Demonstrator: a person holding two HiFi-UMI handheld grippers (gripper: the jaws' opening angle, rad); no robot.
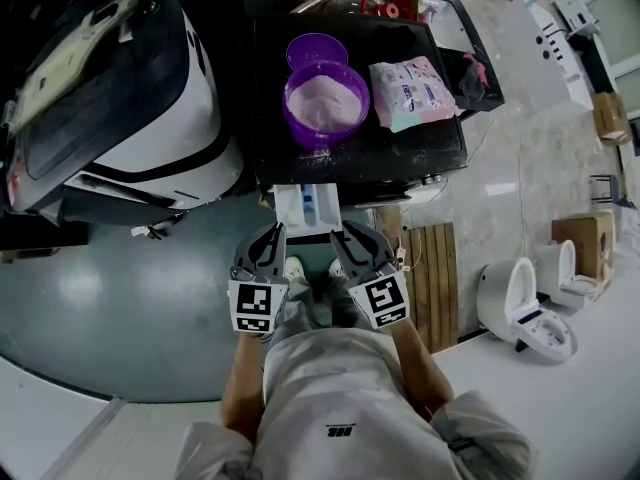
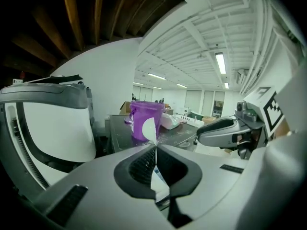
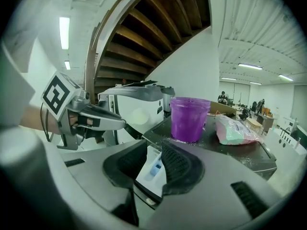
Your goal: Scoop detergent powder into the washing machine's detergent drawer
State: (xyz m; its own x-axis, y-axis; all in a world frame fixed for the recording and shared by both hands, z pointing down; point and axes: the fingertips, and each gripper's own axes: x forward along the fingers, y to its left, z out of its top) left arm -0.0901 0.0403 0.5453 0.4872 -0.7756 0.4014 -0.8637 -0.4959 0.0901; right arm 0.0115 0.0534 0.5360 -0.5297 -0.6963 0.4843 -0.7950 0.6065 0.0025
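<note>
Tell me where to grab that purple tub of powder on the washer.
Pinch the purple tub at its near rim from above, one of the fingers outside the wall and one inside: it stands upright, open-topped, probably too wide to span, with the bag close on its right.

Head view: overhead, steeply down. Gripper views: low, level, facing shared purple tub (image 2: 145, 120).

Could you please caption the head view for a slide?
Left gripper and right gripper poised empty before the open detergent drawer; purple powder tub and pink bag behind.
</note>
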